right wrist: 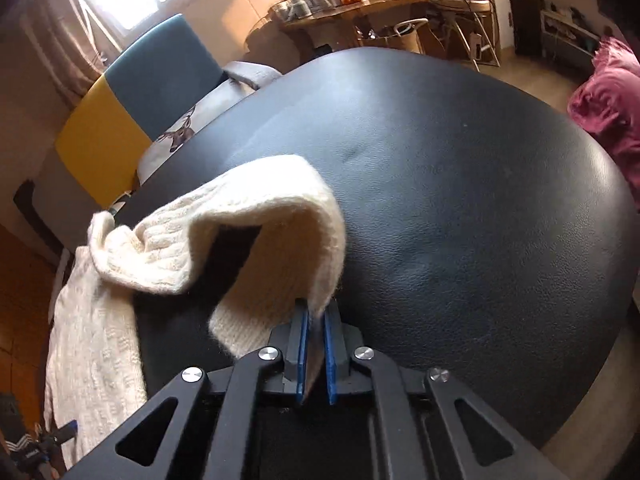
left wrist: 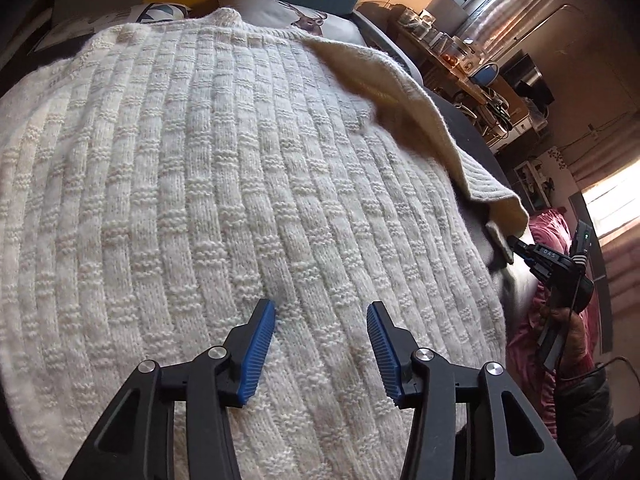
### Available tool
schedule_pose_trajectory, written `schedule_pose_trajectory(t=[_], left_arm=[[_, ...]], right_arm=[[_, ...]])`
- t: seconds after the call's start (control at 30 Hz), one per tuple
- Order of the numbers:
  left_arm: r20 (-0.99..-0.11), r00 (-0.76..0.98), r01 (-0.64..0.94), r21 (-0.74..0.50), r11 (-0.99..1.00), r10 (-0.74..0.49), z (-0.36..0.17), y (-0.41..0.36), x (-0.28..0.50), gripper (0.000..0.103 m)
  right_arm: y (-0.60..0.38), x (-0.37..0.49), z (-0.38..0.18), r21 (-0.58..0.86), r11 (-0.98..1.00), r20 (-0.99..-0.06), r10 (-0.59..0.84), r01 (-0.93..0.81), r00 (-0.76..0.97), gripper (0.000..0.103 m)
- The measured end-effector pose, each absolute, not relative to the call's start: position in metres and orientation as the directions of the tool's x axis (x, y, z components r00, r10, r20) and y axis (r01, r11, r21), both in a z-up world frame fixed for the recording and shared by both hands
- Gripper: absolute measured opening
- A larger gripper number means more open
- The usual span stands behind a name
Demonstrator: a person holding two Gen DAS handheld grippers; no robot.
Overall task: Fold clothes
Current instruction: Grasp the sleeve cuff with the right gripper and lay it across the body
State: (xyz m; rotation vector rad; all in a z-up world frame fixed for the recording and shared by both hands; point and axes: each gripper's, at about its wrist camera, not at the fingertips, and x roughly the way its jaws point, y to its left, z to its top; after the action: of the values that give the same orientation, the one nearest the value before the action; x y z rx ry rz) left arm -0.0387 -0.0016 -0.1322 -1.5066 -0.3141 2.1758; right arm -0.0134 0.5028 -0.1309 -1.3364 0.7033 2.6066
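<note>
The right gripper [right wrist: 316, 344], clamped on the cream ribbed-knit sweater's [left wrist: 224, 184] sleeve [right wrist: 280, 216], lifts it for folding; the left gripper [left wrist: 321, 350] hovers, jaws apart.

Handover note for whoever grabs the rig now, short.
Left gripper: jaws open, empty, over the sweater body.
Right gripper: jaws shut on the sleeve at its cuff end, lifted off the black table.
Sweater lies spread flat on the table; no finished fold visible.
Left: bring the sleeve across onto the body, then the remaining folds.
</note>
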Motion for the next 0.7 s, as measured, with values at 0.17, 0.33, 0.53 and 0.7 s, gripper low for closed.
schedule_pose_trajectory(t=[0.17, 0.33, 0.53, 0.7], left_arm=[[-0.817, -0.273, -0.259, -0.445, -0.857, 0.507, -0.130, -0.002, -0.041, 0.049], [-0.819, -0.261, -0.269, -0.446, -0.854, 0.511, -0.125, -0.003, -0.045, 0.050], [-0.805, -0.324, -0.359, -0.381, -0.852, 0.497, -0.097, 0.018, -0.061, 0.050], [-0.788, -0.324, -0.446, -0.361, -0.819, 0.523, -0.077, 0.059, -0.087, 0.055]], right_arm=[[0.492, 0.008, -0.059, 0.291, -0.935, -0.731, -0.081, -0.203, -0.677, 0.006], [0.526, 0.000, -0.020, 0.084, -0.959, -0.765, 0.113, -0.271, -0.635, 0.006], [0.566, -0.023, -0.049, 0.317, -0.903, -0.760, -0.060, -0.289, -0.648, 0.012], [0.582, 0.021, -0.068, 0.635, -0.721, -0.612, -0.249, -0.278, -0.751, 0.029]])
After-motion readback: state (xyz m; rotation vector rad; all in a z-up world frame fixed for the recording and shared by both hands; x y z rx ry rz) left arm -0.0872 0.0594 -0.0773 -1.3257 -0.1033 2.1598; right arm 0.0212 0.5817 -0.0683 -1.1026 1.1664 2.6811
